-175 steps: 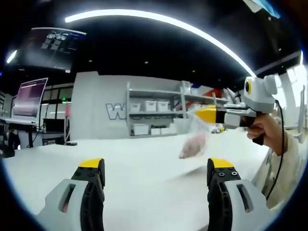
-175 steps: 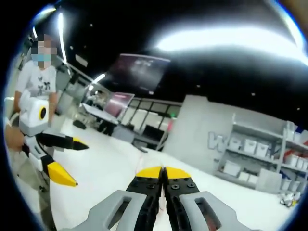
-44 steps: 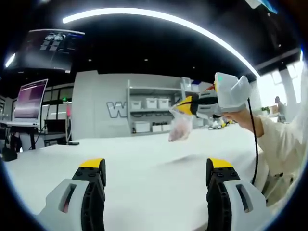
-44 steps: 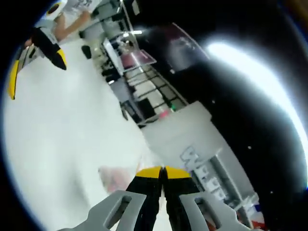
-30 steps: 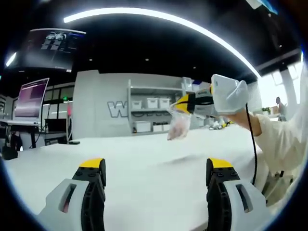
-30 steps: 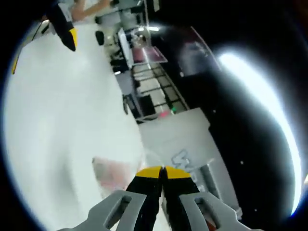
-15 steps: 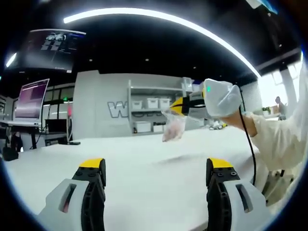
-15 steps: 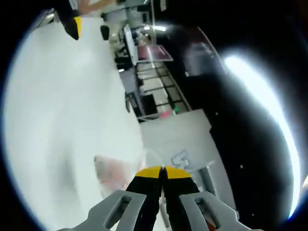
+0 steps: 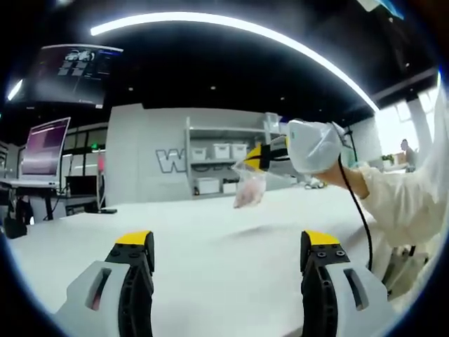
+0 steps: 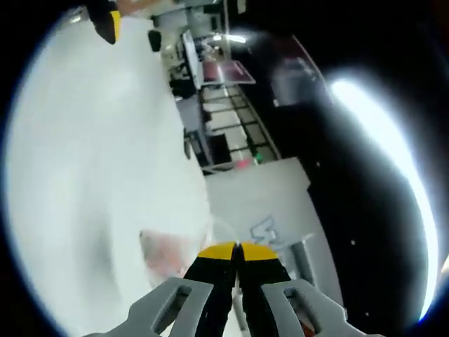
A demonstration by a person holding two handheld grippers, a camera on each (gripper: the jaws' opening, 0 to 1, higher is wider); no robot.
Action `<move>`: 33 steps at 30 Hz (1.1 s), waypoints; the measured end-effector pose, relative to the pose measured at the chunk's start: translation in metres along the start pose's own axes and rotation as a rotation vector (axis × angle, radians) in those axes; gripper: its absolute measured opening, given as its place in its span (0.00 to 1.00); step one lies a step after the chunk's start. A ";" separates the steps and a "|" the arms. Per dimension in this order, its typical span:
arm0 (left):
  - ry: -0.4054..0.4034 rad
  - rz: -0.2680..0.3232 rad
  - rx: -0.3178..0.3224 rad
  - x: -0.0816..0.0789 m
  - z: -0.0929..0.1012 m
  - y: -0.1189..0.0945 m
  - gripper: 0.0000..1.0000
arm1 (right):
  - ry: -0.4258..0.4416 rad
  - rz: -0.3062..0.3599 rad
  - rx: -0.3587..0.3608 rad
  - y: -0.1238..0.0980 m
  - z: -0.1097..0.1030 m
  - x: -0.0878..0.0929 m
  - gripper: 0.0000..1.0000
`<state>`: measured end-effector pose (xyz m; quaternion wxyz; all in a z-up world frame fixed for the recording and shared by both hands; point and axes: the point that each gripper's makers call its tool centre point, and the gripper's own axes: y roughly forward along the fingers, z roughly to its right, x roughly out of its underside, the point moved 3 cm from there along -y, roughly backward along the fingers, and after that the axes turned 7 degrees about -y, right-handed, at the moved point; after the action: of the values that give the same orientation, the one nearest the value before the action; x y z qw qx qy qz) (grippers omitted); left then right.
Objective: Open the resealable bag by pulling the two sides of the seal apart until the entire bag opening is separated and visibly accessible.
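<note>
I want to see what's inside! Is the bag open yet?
Not yet. Done: the bag is off the white table, hanging in the air. In hand: the right gripper is shut on its top edge. Left: the left gripper is open and away from the bag; it must grab the other side and pull.

1 bag [image 9: 250,188], 2 grippers, 1 table [image 9: 210,246].

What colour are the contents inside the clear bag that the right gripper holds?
Pale pink, inside the clear bag hanging from the right gripper; best seen in the left gripper view.
</note>
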<state>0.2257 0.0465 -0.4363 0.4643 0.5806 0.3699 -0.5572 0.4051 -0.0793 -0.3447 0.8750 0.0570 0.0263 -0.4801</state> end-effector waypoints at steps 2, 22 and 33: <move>0.000 -0.001 0.003 0.000 0.001 0.001 0.85 | 0.002 0.003 -0.002 0.001 -0.001 0.000 0.00; 0.000 -0.009 -0.005 0.003 -0.003 0.000 0.85 | -0.022 0.001 -0.020 0.016 -0.005 0.001 0.00; -0.002 -0.013 -0.009 0.005 -0.006 0.000 0.85 | -0.018 -0.013 -0.028 0.026 -0.007 0.007 0.00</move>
<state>0.2279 0.0521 -0.4417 0.4637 0.5755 0.3760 -0.5589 0.4312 -0.0702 -0.3507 0.8728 0.0406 0.0256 -0.4857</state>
